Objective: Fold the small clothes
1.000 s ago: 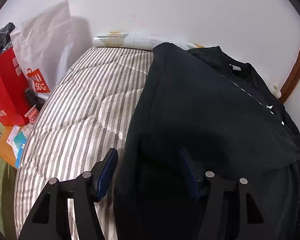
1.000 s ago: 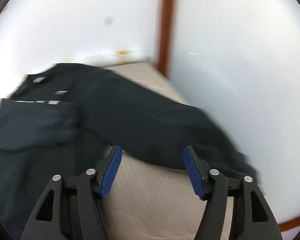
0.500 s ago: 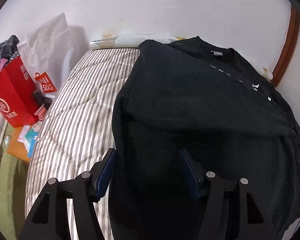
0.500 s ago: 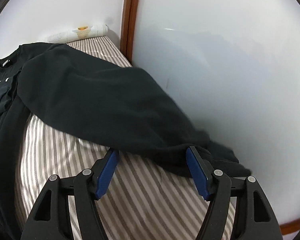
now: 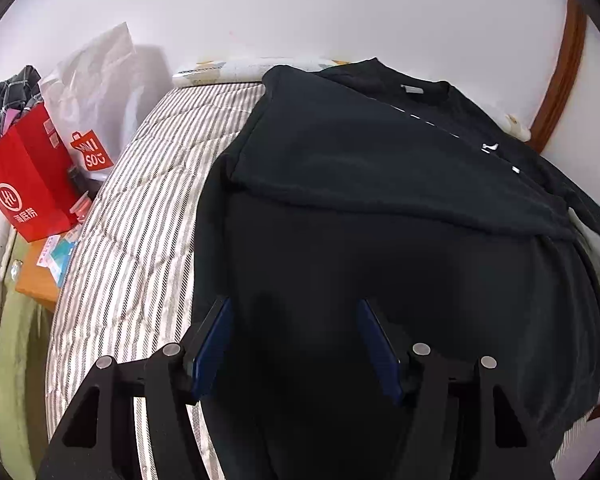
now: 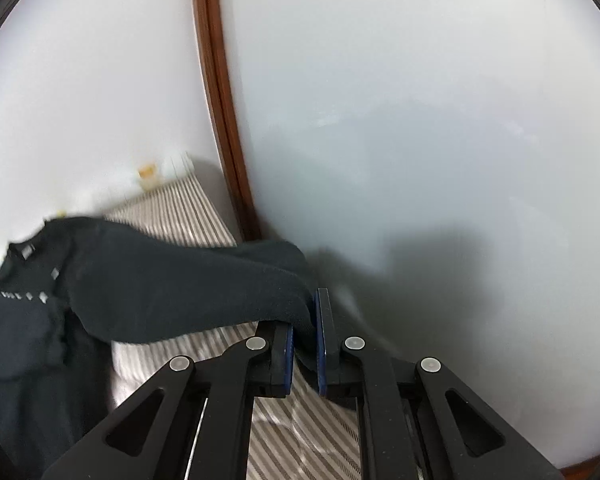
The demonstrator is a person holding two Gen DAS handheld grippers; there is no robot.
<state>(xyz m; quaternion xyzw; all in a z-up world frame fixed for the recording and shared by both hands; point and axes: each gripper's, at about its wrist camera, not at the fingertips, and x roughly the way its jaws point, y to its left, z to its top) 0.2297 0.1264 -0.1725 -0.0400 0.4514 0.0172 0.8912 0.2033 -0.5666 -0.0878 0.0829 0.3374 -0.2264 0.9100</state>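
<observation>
A black sweatshirt (image 5: 380, 208) lies spread on a striped bed (image 5: 140, 216), its left sleeve folded across the chest. My left gripper (image 5: 294, 332) is open and empty, hovering over the shirt's lower body. In the right wrist view, my right gripper (image 6: 306, 332) is shut on the cuff end of the shirt's right sleeve (image 6: 188, 280) and holds it lifted above the bed (image 6: 228, 360), close to the white wall. The collar with its label (image 5: 412, 90) lies at the far end.
A red paper bag (image 5: 24, 184) and a white shopping bag (image 5: 96, 100) stand left of the bed. A brown wooden trim (image 6: 220, 112) runs up the wall corner at the bed's right. A rolled white item (image 5: 228, 70) lies at the bed's head.
My right gripper has closed on the sleeve cuff and lifted it toward the wall. My left gripper stayed open, drifting slightly over the shirt body.
</observation>
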